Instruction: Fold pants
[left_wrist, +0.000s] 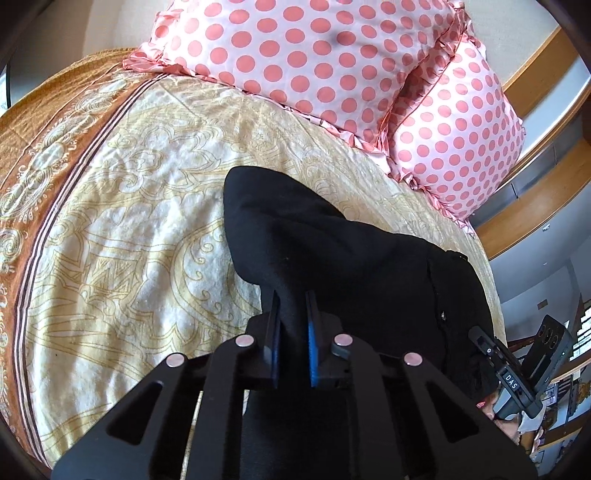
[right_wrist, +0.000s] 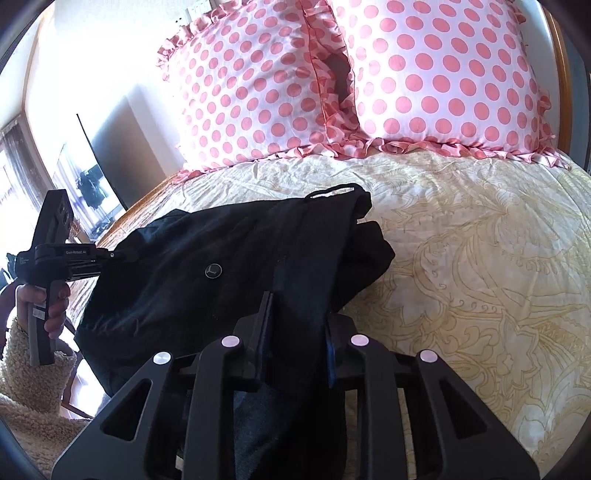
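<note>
You have each hand-held gripper, left (left_wrist: 293, 321) and right (right_wrist: 297, 325), clenched on the black pants (right_wrist: 229, 266), held bunched above the bed (right_wrist: 480, 258); next, lay them flat and fold

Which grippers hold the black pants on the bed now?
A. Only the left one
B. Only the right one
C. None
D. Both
D: black pants fabric sits pinched between the fingers of the left gripper and of the right gripper, each seen in its own wrist view.
</note>
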